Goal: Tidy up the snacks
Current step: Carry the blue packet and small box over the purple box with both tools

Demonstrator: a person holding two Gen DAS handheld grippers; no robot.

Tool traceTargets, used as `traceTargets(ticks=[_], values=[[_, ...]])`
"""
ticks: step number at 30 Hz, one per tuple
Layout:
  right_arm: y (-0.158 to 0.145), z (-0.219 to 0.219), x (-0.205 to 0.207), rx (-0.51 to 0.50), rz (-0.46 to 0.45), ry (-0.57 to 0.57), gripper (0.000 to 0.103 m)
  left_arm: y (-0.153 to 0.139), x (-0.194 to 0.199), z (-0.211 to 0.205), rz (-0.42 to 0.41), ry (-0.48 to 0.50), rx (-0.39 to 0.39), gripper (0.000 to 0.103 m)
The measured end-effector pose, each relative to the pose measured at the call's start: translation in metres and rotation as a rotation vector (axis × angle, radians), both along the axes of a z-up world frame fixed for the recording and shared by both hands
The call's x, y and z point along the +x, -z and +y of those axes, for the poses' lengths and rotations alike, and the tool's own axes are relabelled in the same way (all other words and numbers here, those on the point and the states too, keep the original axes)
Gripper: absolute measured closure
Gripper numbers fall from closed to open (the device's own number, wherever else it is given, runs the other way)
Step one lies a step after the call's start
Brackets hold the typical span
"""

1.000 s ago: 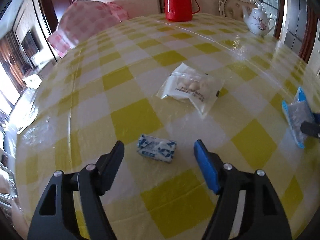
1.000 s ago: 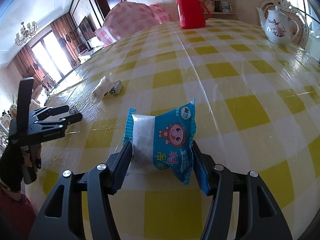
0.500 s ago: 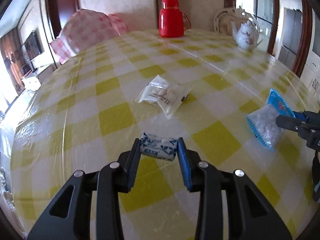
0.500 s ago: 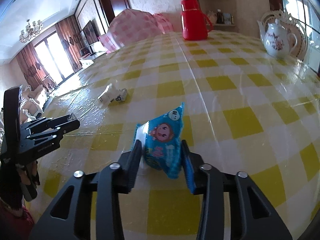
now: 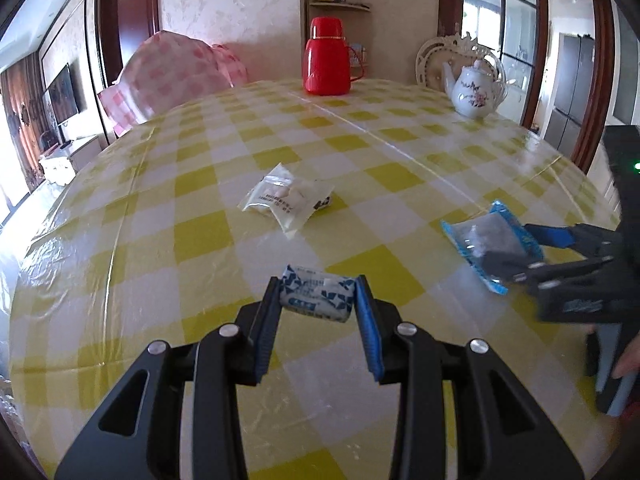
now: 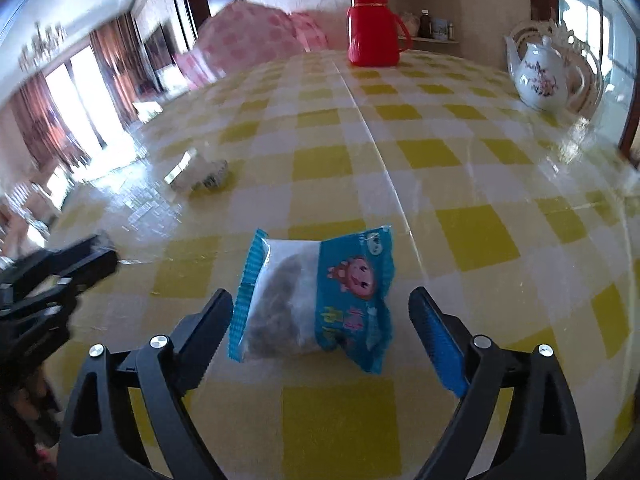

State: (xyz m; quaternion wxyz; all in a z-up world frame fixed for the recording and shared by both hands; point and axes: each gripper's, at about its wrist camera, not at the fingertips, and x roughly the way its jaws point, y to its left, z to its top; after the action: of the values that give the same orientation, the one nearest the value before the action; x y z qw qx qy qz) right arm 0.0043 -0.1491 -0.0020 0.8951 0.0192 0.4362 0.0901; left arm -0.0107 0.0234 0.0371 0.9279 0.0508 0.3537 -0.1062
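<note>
The left tool (image 5: 317,294) clamps a small blue-and-white wrapped snack bar (image 5: 318,293) above the yellow-and-white checked counter (image 5: 200,236), with a clear plastic snack pouch (image 5: 285,198) lying beyond and a red thermos (image 5: 326,61) at the far edge.

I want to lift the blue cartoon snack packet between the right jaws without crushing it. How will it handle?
The blue cartoon packet looks puffy and crinkled, so probably light and yielding. Its glossy film may slip between the open jaws of the right gripper. The dark lumps in its clear window may well crumble if squeezed hard.
</note>
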Motion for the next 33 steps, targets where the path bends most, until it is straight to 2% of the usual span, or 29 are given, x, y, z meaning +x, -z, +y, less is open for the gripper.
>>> traceTargets(ticks=[4, 7, 8, 9, 10, 11, 15, 20, 33], values=[[0.012, 0.025, 0.010, -0.097, 0.064, 0.000, 0.016, -0.002, -0.006, -0.003, -0.014, 0.012, -0.005, 0.066], [0.011, 0.026, 0.016, -0.094, 0.065, 0.032, 0.018, -0.003, -0.010, -0.004, -0.025, 0.023, -0.014, 0.066], [0.010, 0.023, 0.017, -0.081, 0.065, 0.038, 0.029, -0.004, -0.012, -0.004, -0.030, 0.026, -0.020, 0.066], [0.008, 0.017, 0.016, -0.054, 0.055, 0.045, 0.031, -0.004, -0.014, -0.004, -0.035, 0.028, -0.024, 0.066], [0.005, 0.014, 0.014, -0.037, 0.040, 0.049, 0.041, -0.005, -0.018, -0.003, -0.044, 0.028, -0.029, 0.066], [0.002, 0.009, 0.010, -0.026, 0.022, 0.054, 0.042, -0.006, -0.021, -0.001, -0.048, 0.028, -0.032, 0.066], [-0.004, -0.006, -0.008, 0.008, -0.013, 0.090, 0.043, -0.009, -0.032, 0.004, -0.064, 0.025, -0.049, 0.066], [-0.015, -0.010, -0.036, 0.068, -0.044, 0.080, 0.043, -0.009, -0.044, 0.004, -0.065, 0.020, -0.043, 0.066], [-0.042, 0.029, -0.099, 0.073, -0.116, -0.067, 0.043, -0.019, -0.080, 0.014, -0.066, -0.006, 0.031, 0.066]])
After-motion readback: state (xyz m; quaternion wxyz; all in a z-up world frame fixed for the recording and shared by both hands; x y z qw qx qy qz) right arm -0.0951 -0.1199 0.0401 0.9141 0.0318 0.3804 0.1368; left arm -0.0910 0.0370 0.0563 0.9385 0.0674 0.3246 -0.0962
